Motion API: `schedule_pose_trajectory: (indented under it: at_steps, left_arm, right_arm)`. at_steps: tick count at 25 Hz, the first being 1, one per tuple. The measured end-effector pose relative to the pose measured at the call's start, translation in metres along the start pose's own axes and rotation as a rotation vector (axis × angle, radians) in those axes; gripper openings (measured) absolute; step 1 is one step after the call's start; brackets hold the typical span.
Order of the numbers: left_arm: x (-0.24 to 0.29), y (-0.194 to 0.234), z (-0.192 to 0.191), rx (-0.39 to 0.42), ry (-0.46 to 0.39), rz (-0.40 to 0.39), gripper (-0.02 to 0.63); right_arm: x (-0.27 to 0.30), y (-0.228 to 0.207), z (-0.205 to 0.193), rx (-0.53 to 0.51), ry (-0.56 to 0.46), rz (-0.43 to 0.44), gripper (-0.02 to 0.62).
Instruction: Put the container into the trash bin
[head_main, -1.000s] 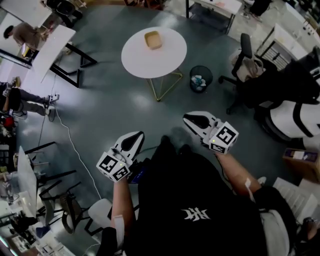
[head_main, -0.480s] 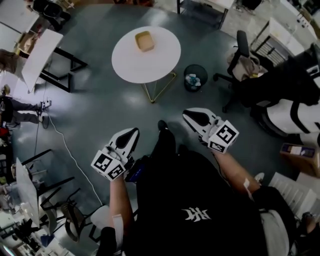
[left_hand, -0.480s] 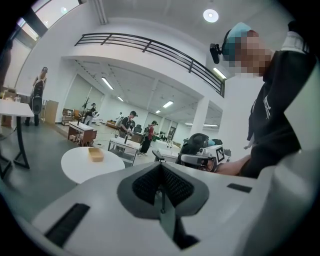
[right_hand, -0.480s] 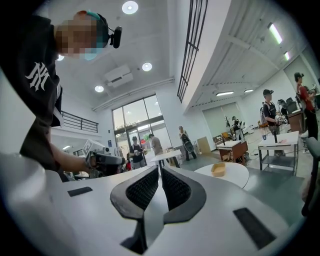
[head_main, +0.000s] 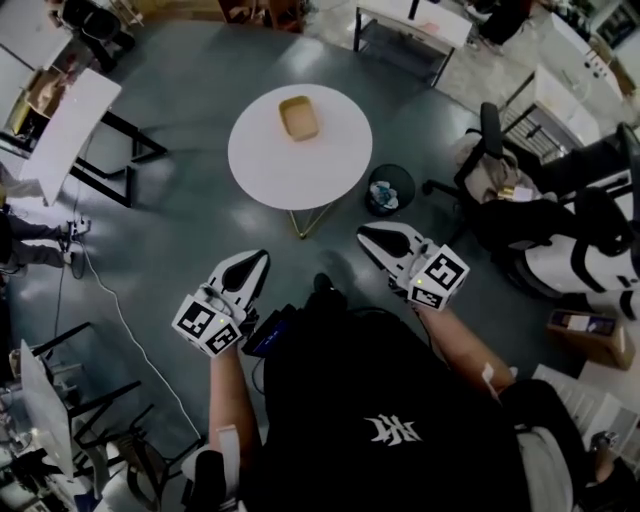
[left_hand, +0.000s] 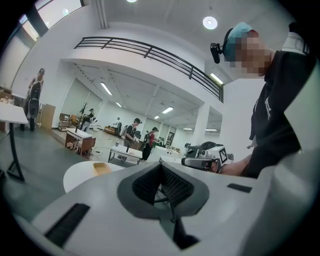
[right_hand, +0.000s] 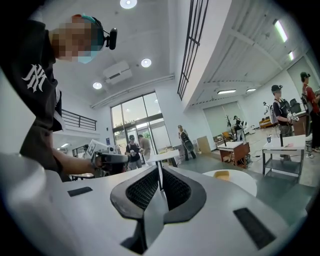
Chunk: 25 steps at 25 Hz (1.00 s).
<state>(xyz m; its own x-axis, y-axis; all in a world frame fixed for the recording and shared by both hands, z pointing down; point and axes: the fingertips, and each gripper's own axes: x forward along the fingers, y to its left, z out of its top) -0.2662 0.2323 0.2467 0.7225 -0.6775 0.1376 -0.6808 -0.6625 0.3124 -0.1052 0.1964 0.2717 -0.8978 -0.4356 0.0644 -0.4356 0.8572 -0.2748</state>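
Note:
A tan, shallow container (head_main: 298, 117) lies on the round white table (head_main: 300, 170), toward its far side. A black mesh trash bin (head_main: 388, 188) with crumpled rubbish in it stands on the floor at the table's right. My left gripper (head_main: 258, 259) and right gripper (head_main: 368, 236) are held level in front of my body, well short of the table, both shut and empty. The left gripper view shows the container (left_hand: 101, 168) far beyond its closed jaws (left_hand: 161, 164). From the right gripper (right_hand: 159, 168) the container (right_hand: 221, 174) also shows far off, on the table (right_hand: 240, 183).
A black office chair (head_main: 480, 160) with a bag on it and more dark chairs stand to the right of the bin. A white desk (head_main: 70, 120) on black legs is at the left, and a cardboard box (head_main: 585, 335) at the right. Other people stand in the distance.
The table, container and bin have drawn nearer in the head view as I walk toward them. Both grippers travel forward with me, still shut and empty.

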Motion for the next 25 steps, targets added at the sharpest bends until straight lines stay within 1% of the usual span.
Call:
schedule_pose_trajectory:
  at_steps: [4, 9, 14, 17, 21, 25]
  left_arm:
    - [0.003, 0.047, 0.016, 0.002, -0.015, -0.019, 0.002]
    - [0.014, 0.092, 0.017, -0.031, -0.032, -0.046, 0.002]
    - [0.024, 0.116, 0.019, -0.053, -0.034, -0.059, 0.002]
    - [0.028, 0.128, 0.019, -0.061, -0.027, -0.06, 0.002]
    - [0.036, 0.149, 0.018, -0.073, 0.008, -0.061, 0.002]
    - [0.054, 0.16, 0.021, -0.054, 0.044, -0.061, 0.002]
  right_arm:
    - [0.039, -0.013, 0.014, -0.011, 0.007, -0.016, 0.049]
    - [0.067, -0.034, 0.008, 0.001, 0.049, -0.05, 0.049]
    - [0.086, -0.05, 0.005, 0.038, 0.061, -0.073, 0.049]
    - [0.098, -0.059, 0.001, 0.058, 0.067, -0.071, 0.049]
    - [0.121, -0.069, 0.005, 0.075, 0.053, -0.06, 0.049]
    - [0.131, -0.085, 0.008, 0.091, 0.042, -0.051, 0.049]
